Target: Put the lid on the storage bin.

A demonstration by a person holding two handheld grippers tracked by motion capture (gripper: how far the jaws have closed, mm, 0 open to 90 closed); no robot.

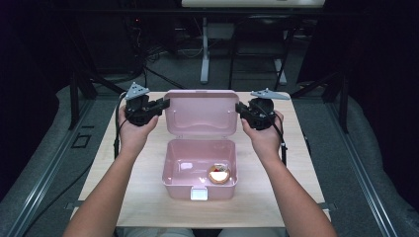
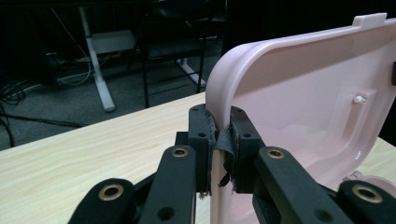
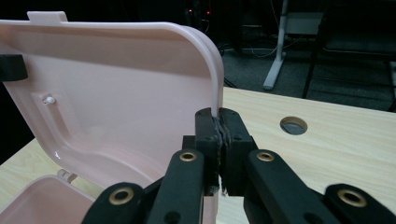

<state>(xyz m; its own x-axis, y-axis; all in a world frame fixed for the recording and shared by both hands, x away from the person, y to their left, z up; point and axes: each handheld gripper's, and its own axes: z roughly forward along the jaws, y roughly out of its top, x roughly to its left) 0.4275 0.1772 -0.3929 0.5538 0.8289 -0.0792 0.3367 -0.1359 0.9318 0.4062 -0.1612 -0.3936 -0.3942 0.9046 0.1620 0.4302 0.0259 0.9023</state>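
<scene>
A pink plastic box (image 1: 173,168) stands open in the middle of the wooden table, its lid (image 1: 200,113) raised upright at the back. My left gripper (image 1: 165,104) is shut on the lid's left edge, and my right gripper (image 1: 239,108) is shut on its right edge. In the left gripper view, the left gripper (image 2: 221,140) pinches the rim of the lid (image 2: 303,93). In the right gripper view, the right gripper (image 3: 218,140) clamps the rim of the lid (image 3: 116,93) the same way. A small round gold and red object (image 1: 219,174) lies in the box's front right corner.
A white latch (image 1: 199,193) sits on the box's front wall. The table (image 1: 133,197) has bare wood on both sides of the box and a round cable hole (image 3: 293,125) near its right back. Desk legs and cables stand on the dark floor beyond.
</scene>
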